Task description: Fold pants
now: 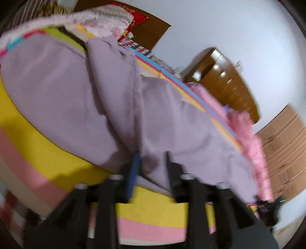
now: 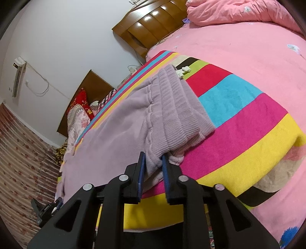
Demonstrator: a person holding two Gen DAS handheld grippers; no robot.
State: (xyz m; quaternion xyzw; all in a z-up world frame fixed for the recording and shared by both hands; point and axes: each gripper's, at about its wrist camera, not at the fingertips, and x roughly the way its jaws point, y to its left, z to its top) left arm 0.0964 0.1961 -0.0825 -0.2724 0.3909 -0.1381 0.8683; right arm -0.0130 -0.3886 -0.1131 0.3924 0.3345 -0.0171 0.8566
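Observation:
Lilac pants lie spread on a striped blanket on the bed. Their ribbed waistband is at the near right in the right wrist view. My right gripper is shut on the waistband's near corner, with fabric bunched between the blue pads. In the blurred left wrist view the pants fill the middle, with a raised fold running down them. My left gripper sits at their near edge. Its fingers are apart, and a bit of the lilac cloth lies between them, not visibly pinched.
A pink quilt is heaped at the head of the bed, by the wooden headboard. Pillows are piled against a brown board by the wall. The bed's near edge drops off just below my grippers. Patterned floor shows at the left.

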